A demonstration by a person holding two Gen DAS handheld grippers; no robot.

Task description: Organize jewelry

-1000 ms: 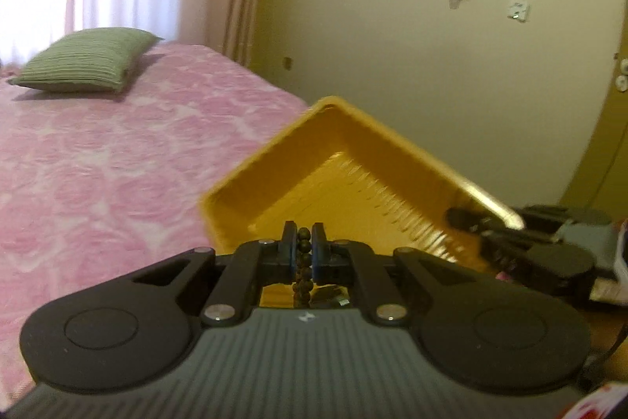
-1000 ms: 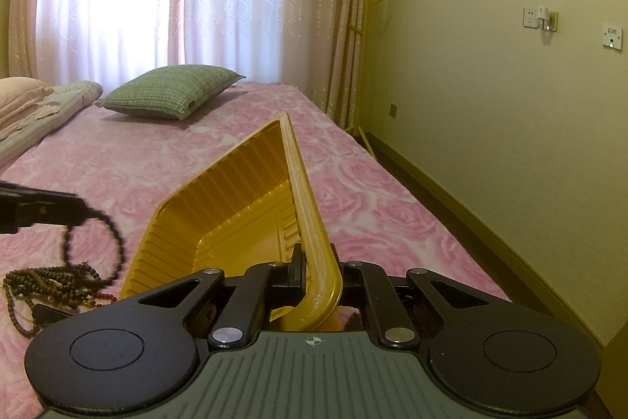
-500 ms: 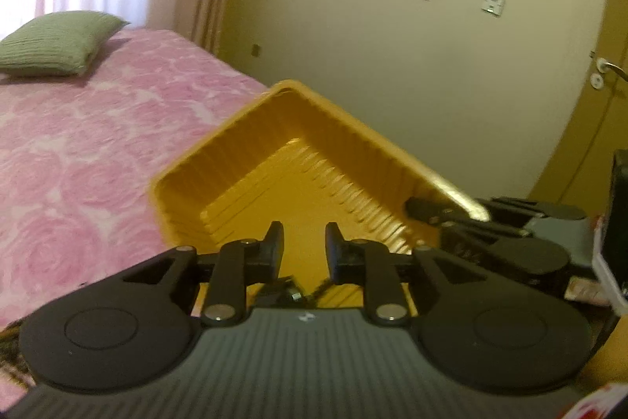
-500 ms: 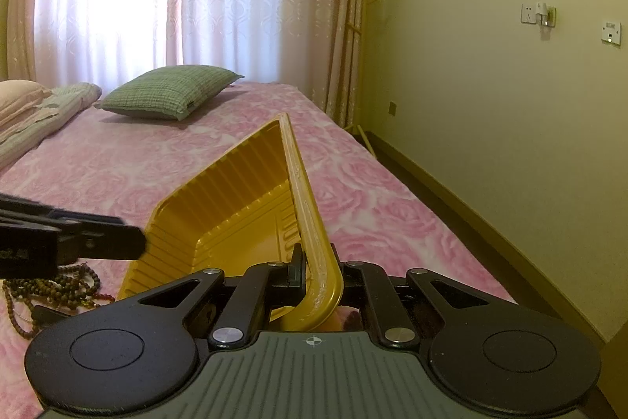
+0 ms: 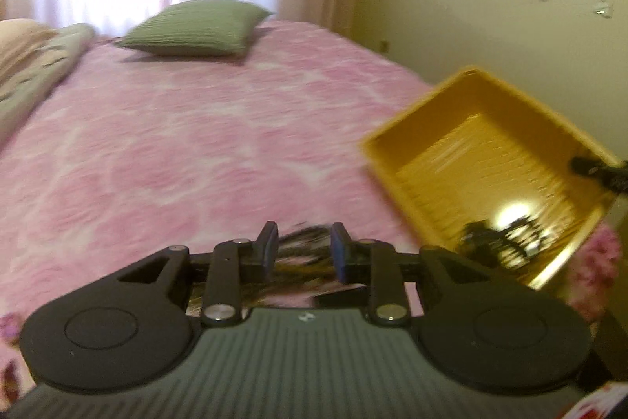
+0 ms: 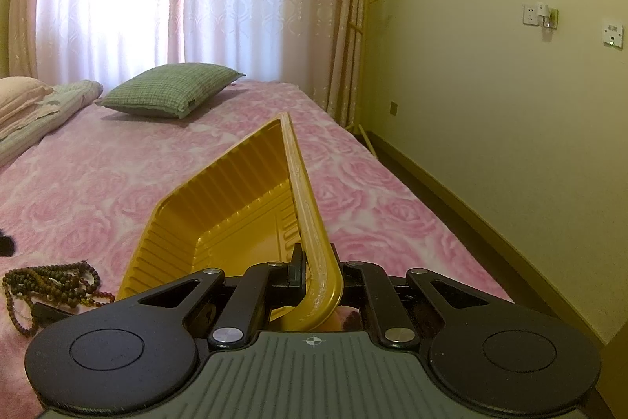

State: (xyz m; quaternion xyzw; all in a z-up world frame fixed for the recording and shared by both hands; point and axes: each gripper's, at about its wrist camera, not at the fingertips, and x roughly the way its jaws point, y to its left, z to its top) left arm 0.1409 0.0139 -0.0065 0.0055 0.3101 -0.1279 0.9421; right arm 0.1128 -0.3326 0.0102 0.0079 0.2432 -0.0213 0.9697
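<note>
**Yellow tray held at the bed's edge, beads split between tray and bedspread**

The right tool [image 6: 314, 271] was pinching the rim of the yellow tray [image 6: 219, 222], holding it tilted above the pink bedspread [image 6: 98, 183]. The left tool [image 5: 302, 248] was spread apart with nothing between its fingers, hovering over a blurred heap of dark beads [image 5: 302, 242]. A dark beaded strand [image 5: 498, 236] lay in the tray's near corner (motion blur hid its details). In the right wrist view the pile of brown beads [image 6: 51, 279] rested on the bedspread just left of the tray. A green pillow [image 6: 168, 89] sat far up the bed.
</note>
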